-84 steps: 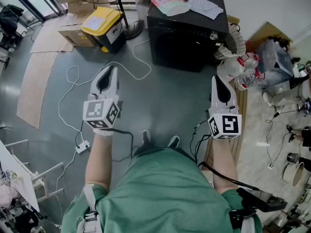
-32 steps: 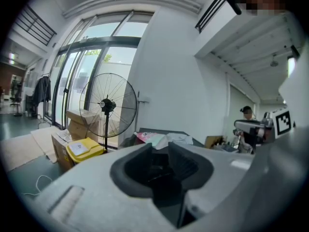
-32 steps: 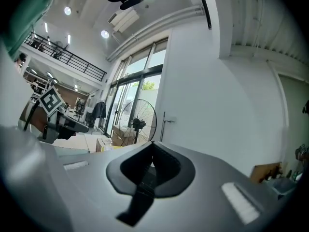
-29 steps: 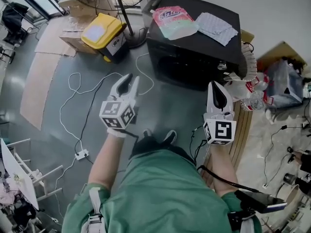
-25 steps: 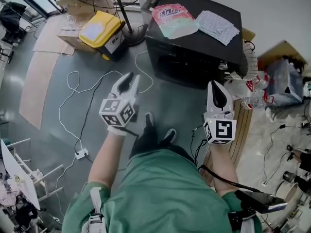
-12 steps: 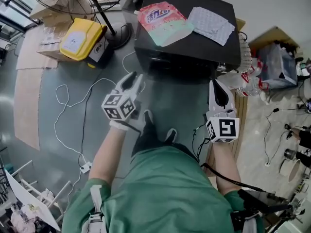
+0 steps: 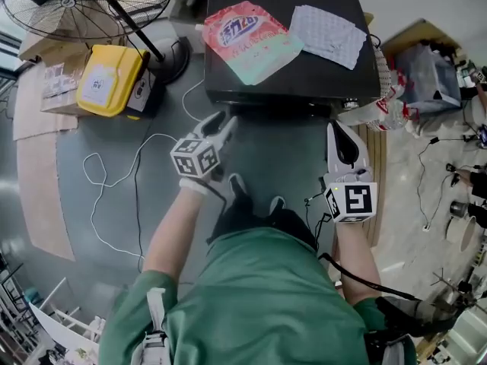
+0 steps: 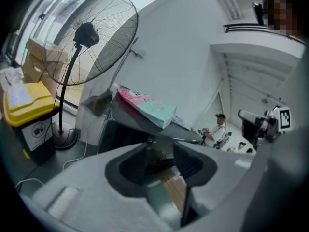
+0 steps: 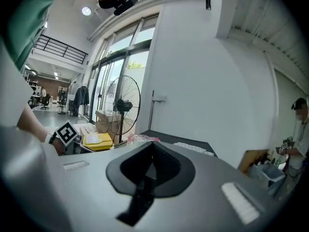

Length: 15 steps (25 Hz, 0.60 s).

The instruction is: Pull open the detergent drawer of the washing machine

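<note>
We hold the left gripper (image 7: 223, 122) near the front edge of the washing machine (image 7: 319, 74), its jaws just opened partway and empty, ready for the drawer. The right gripper (image 7: 340, 131) is closed and empty, off to the side.

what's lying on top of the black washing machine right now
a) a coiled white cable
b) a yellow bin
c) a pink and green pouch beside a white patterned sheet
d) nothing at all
c: the head view shows the pink and green pouch lying flat on the washing machine top, with the white patterned sheet to its right.
</note>
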Available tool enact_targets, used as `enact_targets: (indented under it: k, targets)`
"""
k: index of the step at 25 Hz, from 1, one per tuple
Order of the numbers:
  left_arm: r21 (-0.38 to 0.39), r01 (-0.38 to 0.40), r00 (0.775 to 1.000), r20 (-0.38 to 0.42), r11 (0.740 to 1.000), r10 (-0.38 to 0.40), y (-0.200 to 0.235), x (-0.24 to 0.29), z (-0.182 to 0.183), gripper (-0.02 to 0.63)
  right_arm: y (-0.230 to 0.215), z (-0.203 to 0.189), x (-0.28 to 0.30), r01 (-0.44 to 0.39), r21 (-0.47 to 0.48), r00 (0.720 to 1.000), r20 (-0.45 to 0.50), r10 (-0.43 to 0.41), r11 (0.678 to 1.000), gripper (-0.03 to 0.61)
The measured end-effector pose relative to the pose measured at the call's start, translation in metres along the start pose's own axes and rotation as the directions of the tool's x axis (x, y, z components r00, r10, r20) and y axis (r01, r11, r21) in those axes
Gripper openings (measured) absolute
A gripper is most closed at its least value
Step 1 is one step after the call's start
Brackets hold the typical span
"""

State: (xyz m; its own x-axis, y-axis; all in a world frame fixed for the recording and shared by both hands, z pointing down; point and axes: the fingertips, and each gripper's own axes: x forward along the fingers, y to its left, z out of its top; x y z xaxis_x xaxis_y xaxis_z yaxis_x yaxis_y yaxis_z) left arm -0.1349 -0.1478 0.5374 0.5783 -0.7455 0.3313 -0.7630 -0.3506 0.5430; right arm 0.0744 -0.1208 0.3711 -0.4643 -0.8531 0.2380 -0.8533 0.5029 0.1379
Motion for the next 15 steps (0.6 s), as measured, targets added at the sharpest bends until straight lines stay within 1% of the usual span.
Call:
enact_targets:
  k: [4, 7, 9, 11, 15]
  targets:
    - [-0.057, 0.033, 0.999, -0.041, 0.998, -0.035, 0.018, 0.025, -0.014, 0.195, -0.002, -0.007, 0.009, 0.024, 0.022, 1.0, -0.017, -0.023, 0.999, -0.003]
    - [-0.114, 0.049, 0.996, -0.066, 0.992, -0.057, 0.029, 0.042, -0.027, 0.198, -0.003, -0.016, 0.014, 0.018, 0.037, 0.999, -0.031, -0.016, 0.999, -0.003]
    - [-0.136, 0.054, 0.995, -0.076, 0.989, -0.065, 0.034, 0.053, -0.036, 0.198, -0.004, -0.024, 0.017, 0.006, 0.046, 0.999, -0.036, -0.004, 0.999, -0.003]
    - [-0.16, 0.054, 0.995, -0.078, 0.986, -0.067, 0.04, 0.063, -0.042, 0.204, -0.006, -0.031, 0.02, -0.011, 0.052, 0.999, -0.036, 0.013, 0.999, -0.003]
    - [-0.247, 0.041, 0.997, -0.056, 0.968, -0.056, 0.056, 0.076, -0.052, 0.231, -0.008, -0.043, 0.024, -0.052, 0.065, 0.998, -0.04, 0.055, 0.997, -0.003]
